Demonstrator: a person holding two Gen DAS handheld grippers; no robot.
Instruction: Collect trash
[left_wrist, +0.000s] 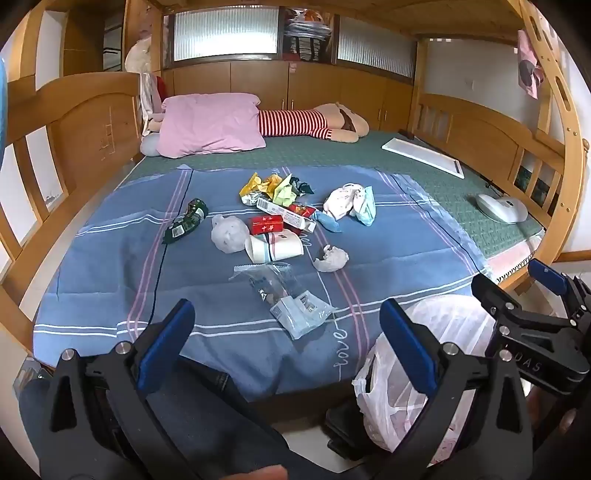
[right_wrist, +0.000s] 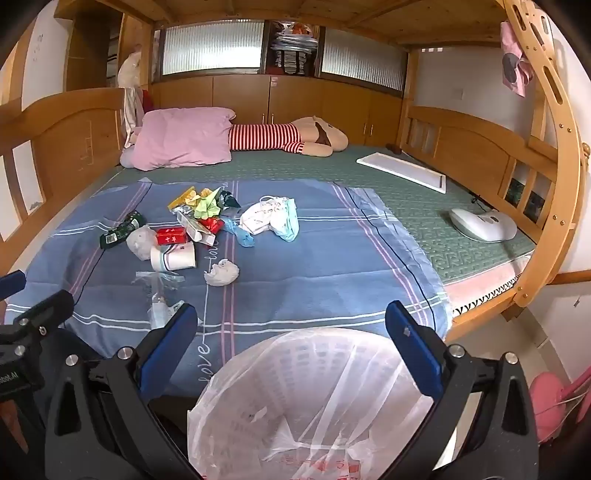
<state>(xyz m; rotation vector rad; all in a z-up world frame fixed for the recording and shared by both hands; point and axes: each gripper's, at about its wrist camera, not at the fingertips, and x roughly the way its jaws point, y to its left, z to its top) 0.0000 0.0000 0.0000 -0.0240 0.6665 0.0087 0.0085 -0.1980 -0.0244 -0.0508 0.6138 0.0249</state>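
Trash lies scattered on a blue striped blanket (left_wrist: 110, 280): a green wrapper (left_wrist: 186, 221), a paper cup (left_wrist: 275, 249), a red box (left_wrist: 266, 224), a crumpled tissue (left_wrist: 330, 258), a clear plastic bag (left_wrist: 284, 299), face masks (left_wrist: 351, 203) and coloured wrappers (left_wrist: 277, 186). A white basket lined with a plastic bag (right_wrist: 314, 402) stands below the bed's near edge. My left gripper (left_wrist: 288, 332) is open and empty over the near blanket edge. My right gripper (right_wrist: 291, 336) is open and empty above the basket; it also shows in the left wrist view (left_wrist: 532, 291).
A pink pillow (left_wrist: 210, 123) and a striped plush doll (left_wrist: 314, 123) lie at the far end of the bed. A white board (left_wrist: 424, 155) and a white device (left_wrist: 502, 207) lie at the right. Wooden bunk rails (left_wrist: 569, 155) surround the bed.
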